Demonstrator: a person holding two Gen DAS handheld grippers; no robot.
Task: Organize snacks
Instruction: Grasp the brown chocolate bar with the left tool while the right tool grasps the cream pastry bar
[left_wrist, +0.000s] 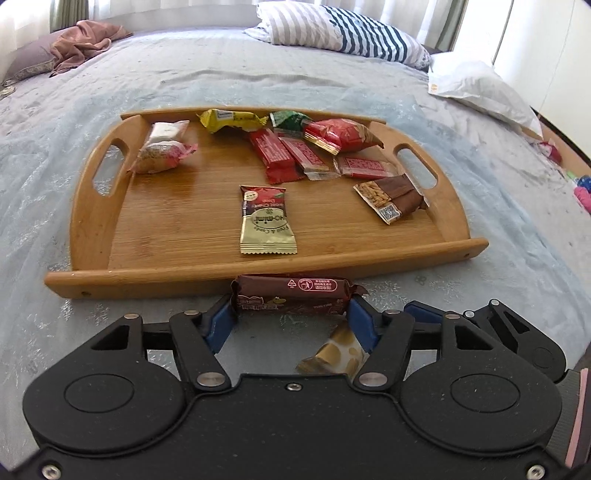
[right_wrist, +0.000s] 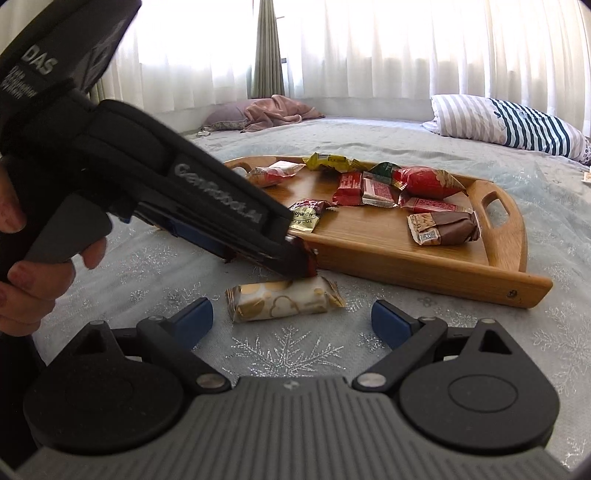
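A wooden tray (left_wrist: 177, 236) lies on the bed and holds several wrapped snacks, among them a gold and red candy pouch (left_wrist: 266, 221) and a brown nut bar (left_wrist: 395, 197). Just in front of the tray's near rim, my left gripper (left_wrist: 291, 314) is shut on a brown chocolate bar (left_wrist: 291, 293), with one blue pad at each end. A white and gold snack (right_wrist: 284, 299) rests on the cover just below it. My right gripper (right_wrist: 293, 317) stands open right behind that snack, with nothing between its fingers. From the right wrist, the left gripper (right_wrist: 295, 262) hides most of the brown bar.
The bed cover (right_wrist: 288, 350) is pale blue with silver snowflakes. A striped pillow (left_wrist: 343, 33) and a white pillow (left_wrist: 476, 85) lie at the far right, a pink blanket (left_wrist: 81, 44) at the far left. A person's hand (right_wrist: 22, 266) holds the left gripper's handle.
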